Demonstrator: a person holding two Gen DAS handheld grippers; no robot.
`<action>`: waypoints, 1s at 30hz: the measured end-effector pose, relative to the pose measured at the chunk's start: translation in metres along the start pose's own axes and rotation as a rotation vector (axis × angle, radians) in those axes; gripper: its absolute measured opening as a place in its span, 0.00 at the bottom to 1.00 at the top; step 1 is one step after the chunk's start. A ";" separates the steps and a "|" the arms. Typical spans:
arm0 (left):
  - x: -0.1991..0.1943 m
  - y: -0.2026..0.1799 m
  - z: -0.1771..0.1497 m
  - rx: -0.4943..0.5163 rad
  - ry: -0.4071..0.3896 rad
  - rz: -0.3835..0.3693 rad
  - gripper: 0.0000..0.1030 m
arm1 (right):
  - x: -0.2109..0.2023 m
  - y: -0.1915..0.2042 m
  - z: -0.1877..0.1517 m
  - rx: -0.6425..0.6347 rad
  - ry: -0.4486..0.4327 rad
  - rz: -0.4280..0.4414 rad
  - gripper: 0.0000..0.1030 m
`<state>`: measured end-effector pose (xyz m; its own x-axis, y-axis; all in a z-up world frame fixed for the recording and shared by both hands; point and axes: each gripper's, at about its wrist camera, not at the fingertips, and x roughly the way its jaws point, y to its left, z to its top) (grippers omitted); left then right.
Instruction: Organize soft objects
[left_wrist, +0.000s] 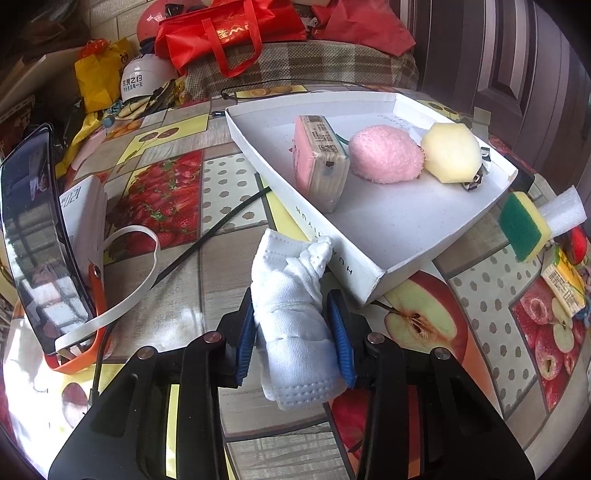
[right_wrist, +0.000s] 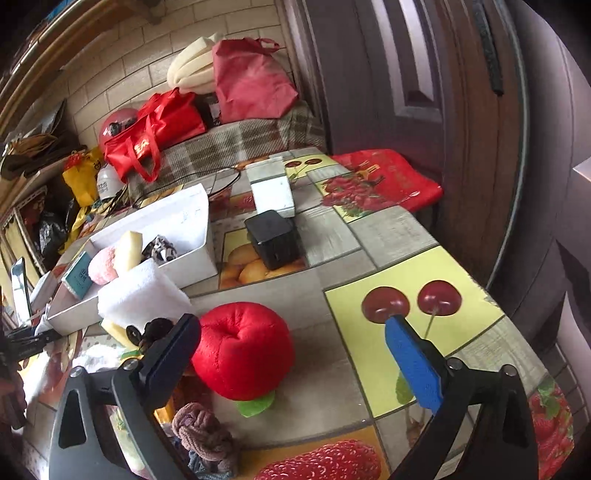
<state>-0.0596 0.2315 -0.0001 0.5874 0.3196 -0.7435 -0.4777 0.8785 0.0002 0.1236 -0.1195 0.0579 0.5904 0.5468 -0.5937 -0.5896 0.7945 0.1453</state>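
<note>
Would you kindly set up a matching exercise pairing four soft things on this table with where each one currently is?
Things:
1. white face mask
2. pink fluffy pouch
3. red plush apple
4. green and yellow sponge

Places:
A. on the tablecloth, just outside the tray's rim
B. between the open right gripper's fingers
C. inside the white tray
D. clamped in the left gripper

Pairs: 1-D, 2-C, 3-B, 4-A

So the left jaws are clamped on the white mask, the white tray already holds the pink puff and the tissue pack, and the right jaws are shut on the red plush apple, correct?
Not quite. The right gripper is open, not shut on the red plush apple: the right wrist view shows the apple between the spread jaws, with a clear gap on the blue-pad side. The rest stands.
</note>
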 end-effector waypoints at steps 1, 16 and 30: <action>0.000 0.000 0.000 -0.002 -0.001 -0.003 0.34 | 0.000 0.003 -0.001 -0.014 0.001 0.014 0.87; -0.029 0.004 -0.008 -0.038 -0.125 -0.007 0.30 | 0.000 -0.007 -0.003 0.063 -0.010 -0.069 0.58; -0.076 -0.033 -0.018 0.117 -0.410 0.007 0.30 | -0.041 0.086 -0.017 -0.150 -0.220 0.049 0.59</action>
<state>-0.1002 0.1715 0.0439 0.8071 0.4195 -0.4155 -0.4191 0.9027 0.0973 0.0392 -0.0787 0.0813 0.6554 0.6407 -0.3999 -0.6856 0.7268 0.0407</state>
